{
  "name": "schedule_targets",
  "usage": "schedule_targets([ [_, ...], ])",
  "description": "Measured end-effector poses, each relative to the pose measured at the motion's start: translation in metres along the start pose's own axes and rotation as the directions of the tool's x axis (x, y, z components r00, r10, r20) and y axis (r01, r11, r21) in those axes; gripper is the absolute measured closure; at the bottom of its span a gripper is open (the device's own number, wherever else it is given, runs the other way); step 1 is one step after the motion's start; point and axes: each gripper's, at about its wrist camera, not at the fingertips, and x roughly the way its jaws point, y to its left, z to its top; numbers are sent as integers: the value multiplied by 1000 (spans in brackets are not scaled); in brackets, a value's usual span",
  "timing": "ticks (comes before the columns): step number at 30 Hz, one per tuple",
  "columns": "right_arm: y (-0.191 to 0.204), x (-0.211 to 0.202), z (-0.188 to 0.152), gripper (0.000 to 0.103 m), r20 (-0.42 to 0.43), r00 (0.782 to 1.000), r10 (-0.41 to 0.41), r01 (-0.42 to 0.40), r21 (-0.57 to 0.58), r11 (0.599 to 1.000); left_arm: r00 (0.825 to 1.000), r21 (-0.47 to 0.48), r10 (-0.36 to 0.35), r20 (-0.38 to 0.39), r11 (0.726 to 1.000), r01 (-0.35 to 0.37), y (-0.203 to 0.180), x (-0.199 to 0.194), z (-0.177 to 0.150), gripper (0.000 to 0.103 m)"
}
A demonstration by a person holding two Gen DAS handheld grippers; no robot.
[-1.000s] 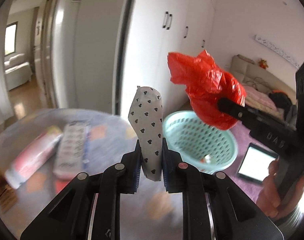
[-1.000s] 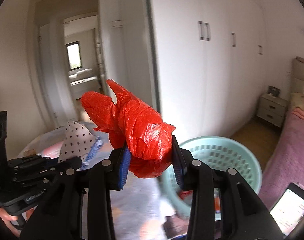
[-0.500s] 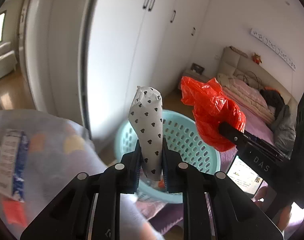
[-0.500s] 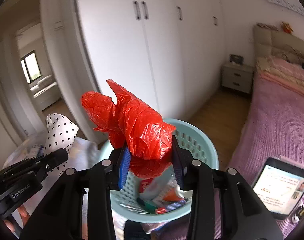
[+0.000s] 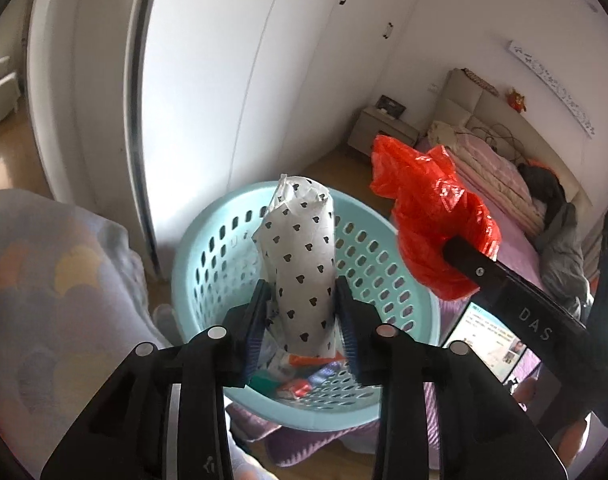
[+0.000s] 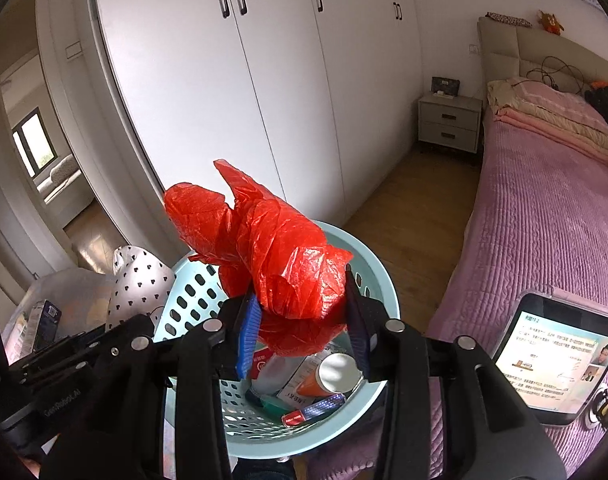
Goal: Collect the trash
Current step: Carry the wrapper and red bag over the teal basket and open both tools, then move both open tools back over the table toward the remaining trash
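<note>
My left gripper (image 5: 302, 312) is shut on a white paper cup with black hearts (image 5: 302, 264) and holds it over the light blue basket (image 5: 208, 240). My right gripper (image 6: 300, 328) is shut on a crumpled red plastic bag (image 6: 276, 256) and holds it above the same basket (image 6: 380, 280). The basket holds several pieces of trash: packets, a tube, a capped bottle (image 6: 336, 372). The red bag (image 5: 436, 232) also shows in the left wrist view, to the right of the cup. The cup (image 6: 140, 284) shows at the left in the right wrist view.
White wardrobe doors (image 6: 264, 80) stand behind the basket. A bed with a purple cover (image 6: 544, 220) is to the right, with a lit tablet (image 6: 552, 356) on it. A table with a patterned cloth (image 5: 56, 288) is to the left. A nightstand (image 6: 448, 120) stands far back.
Both grippers have swung right from the table to above the basket, still holding the cup and the red bag. The basket's contents have come into view below them.
</note>
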Motion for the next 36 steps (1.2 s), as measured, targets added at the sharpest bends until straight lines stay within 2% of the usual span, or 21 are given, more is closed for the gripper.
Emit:
schedule_targets([
  [1,-1,3,0,62,-6,1000,-7,7,2,1000,1000,-7,4,3,1000,-4,2,-1,0,47],
  [2,-1,6,1,60,-16,1000,-2,2,3,1000,1000,-14,2,17,1000,-2,1,-4,2,42],
  [6,0,8,1,53,-27,1000,15,-14,10,1000,999,-23,-1,35,1000,2,4,-15,3,41],
  [14,11,-12,2,53,9,999,32,-31,-8,999,992,-47,-8,125,999,14,12,-64,-1,39],
  [20,49,-41,-3,53,59,994,89,-84,-83,993,978,-60,16,210,998,-3,25,-120,-10,39],
  [25,95,-58,-15,53,68,983,171,-158,-166,973,956,-107,78,284,993,-49,53,-170,-23,39],
  [28,129,-64,-29,50,60,972,229,-212,-210,954,940,-149,158,302,982,-118,78,-199,-36,39],
  [31,170,-61,-51,50,31,959,283,-266,-255,929,918,-212,256,304,957,-197,108,-227,-53,39],
  [36,243,-51,-97,50,-54,931,361,-354,-373,858,872,-333,398,286,894,-299,173,-271,-83,39],
])
